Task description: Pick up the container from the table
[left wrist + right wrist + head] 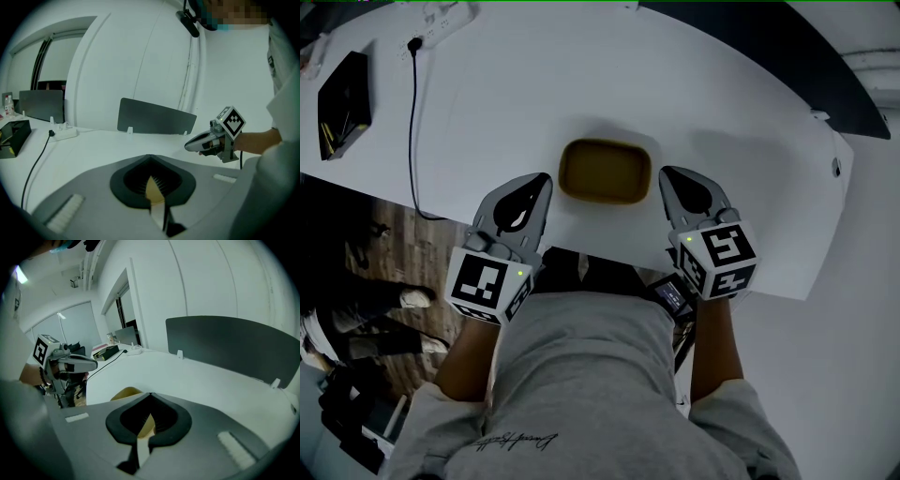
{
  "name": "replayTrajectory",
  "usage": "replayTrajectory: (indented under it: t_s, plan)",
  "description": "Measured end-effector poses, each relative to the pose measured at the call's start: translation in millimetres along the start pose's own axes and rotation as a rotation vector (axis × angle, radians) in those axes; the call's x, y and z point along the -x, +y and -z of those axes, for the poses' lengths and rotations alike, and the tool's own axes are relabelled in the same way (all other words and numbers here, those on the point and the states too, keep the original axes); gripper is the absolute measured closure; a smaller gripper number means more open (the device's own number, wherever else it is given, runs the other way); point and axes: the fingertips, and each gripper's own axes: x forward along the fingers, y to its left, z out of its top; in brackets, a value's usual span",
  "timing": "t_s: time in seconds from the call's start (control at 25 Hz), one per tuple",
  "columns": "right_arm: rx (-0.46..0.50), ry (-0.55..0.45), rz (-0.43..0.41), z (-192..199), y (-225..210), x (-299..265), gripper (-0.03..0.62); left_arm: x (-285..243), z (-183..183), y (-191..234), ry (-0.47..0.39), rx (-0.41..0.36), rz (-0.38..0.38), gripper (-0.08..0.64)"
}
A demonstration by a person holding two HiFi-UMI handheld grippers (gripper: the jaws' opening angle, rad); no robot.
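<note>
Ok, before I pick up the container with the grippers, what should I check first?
1. Container in sight, upright on the table: ok.
2. Container lies between left gripper and right gripper: ok.
3. Jaws open wide enough to grasp: not ok, both pairs are together.
4. Nothing held already: ok, both grippers are empty.
5. Space round the container free: ok, the cable and black box lie far to the left.
6. Container empty: cannot tell for certain.

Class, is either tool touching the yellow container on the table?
Apart. The head view shows bare white table between the container and the left tool, and between it and the right tool.
</note>
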Motion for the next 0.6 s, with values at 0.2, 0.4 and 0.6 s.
replayTrajectory:
  t_s: [0.2, 0.4, 0.6]
  plan:
    - [-0.014, 0.011, 0.008, 8.3, -2.9, -5.9, 0.577, -3.0, 2.6, 2.9, 0.012, -0.007, 0.005, 0.563]
    - [-0.037, 0.033, 0.008, 23.4, -5.1, -11.8, 0.577, -5.7, 6.7, 5.6, 0.020, 0.003, 0.002, 0.563]
    - [-0.042, 0.054, 0.008, 32.1, -8.6, -20.4, 0.577, -9.5, 11.5, 7.6, 0.031, 0.010, 0.003, 0.563]
